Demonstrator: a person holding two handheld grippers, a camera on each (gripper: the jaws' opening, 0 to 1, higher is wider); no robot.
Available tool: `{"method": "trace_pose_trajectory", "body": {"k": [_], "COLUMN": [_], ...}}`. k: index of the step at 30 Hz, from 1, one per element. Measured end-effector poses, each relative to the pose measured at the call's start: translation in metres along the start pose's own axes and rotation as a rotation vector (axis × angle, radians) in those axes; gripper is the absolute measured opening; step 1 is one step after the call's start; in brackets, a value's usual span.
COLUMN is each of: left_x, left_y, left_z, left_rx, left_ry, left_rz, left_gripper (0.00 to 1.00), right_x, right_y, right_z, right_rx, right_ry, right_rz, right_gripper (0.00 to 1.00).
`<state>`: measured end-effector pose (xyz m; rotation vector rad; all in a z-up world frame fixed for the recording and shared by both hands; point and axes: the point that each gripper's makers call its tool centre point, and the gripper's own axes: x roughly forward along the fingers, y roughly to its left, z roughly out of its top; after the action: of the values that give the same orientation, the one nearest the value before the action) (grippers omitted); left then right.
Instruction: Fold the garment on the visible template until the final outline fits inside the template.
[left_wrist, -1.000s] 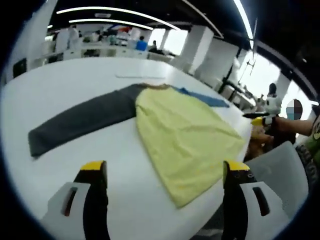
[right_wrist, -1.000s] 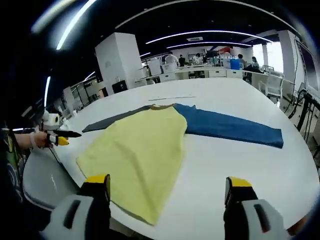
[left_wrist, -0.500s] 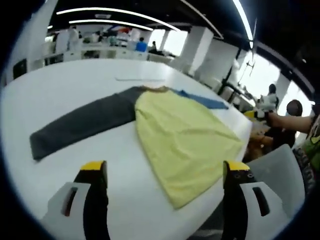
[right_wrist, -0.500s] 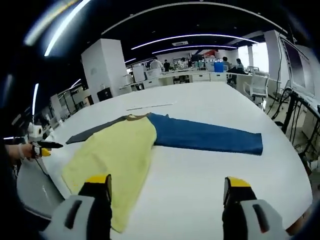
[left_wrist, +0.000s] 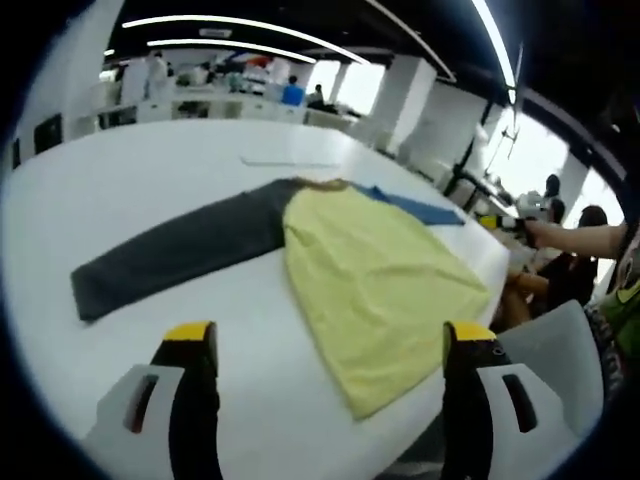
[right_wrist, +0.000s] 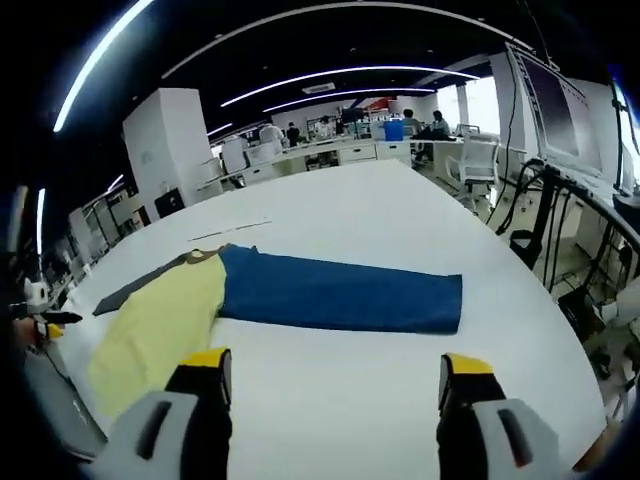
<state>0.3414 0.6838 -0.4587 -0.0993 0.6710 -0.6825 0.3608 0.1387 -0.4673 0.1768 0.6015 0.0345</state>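
Observation:
A long-sleeved garment lies flat on the white table (left_wrist: 130, 170). Its yellow body (left_wrist: 375, 275) reaches the near table edge, with a grey sleeve (left_wrist: 170, 255) stretched to the left and a blue sleeve (left_wrist: 415, 205) at the far right. My left gripper (left_wrist: 330, 340) hovers open over the table, short of the yellow hem and holding nothing. In the right gripper view the blue sleeve (right_wrist: 340, 295) lies straight ahead, the yellow body (right_wrist: 155, 330) to its left and the grey sleeve (right_wrist: 130, 293) behind that. My right gripper (right_wrist: 330, 365) is open and holds nothing.
A thin pale strip (left_wrist: 290, 160) lies on the table beyond the collar. A grey chair (left_wrist: 545, 350) stands at the near right edge beside a person's arm (left_wrist: 580, 238). Desks, pillars and people fill the background; a monitor (right_wrist: 560, 120) and cables stand right of the table.
The right gripper view has swung to the right, bringing the blue sleeve to its middle and the yellow body to its left edge. The left gripper view barely shifted. The garment lies as before.

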Motion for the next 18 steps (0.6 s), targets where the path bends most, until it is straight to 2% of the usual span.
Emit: {"method": "trace_pose_trajectory", "body": {"k": [3,6,12,18], "left_x": [0.0,0.001,0.001,-0.002], "left_y": [-0.002,-0.002,-0.002,-0.001], "left_z": [0.001,0.0,-0.002,-0.01], "left_rx": [-0.011,-0.01,-0.031,-0.062], "left_ry": [0.0,0.0,-0.006,-0.016], "left_rz": [0.002,0.015,0.034,0.048], "left_gripper": [0.9,0.9,0.88,0.86], "right_x": [0.007,0.014,0.025,0.032], "right_y": [-0.014,-0.029,-0.056,-0.076], "right_z": [0.0,0.006,0.019,0.017], "right_rx": [-0.014,0.015,0.1,0.136], "right_ry": [0.034,0.021,-0.016,-0.005], "right_rz": [-0.033,-0.059,-0.127,-0.19], "right_gripper": [0.77,0.76,0.64,0.58]}}
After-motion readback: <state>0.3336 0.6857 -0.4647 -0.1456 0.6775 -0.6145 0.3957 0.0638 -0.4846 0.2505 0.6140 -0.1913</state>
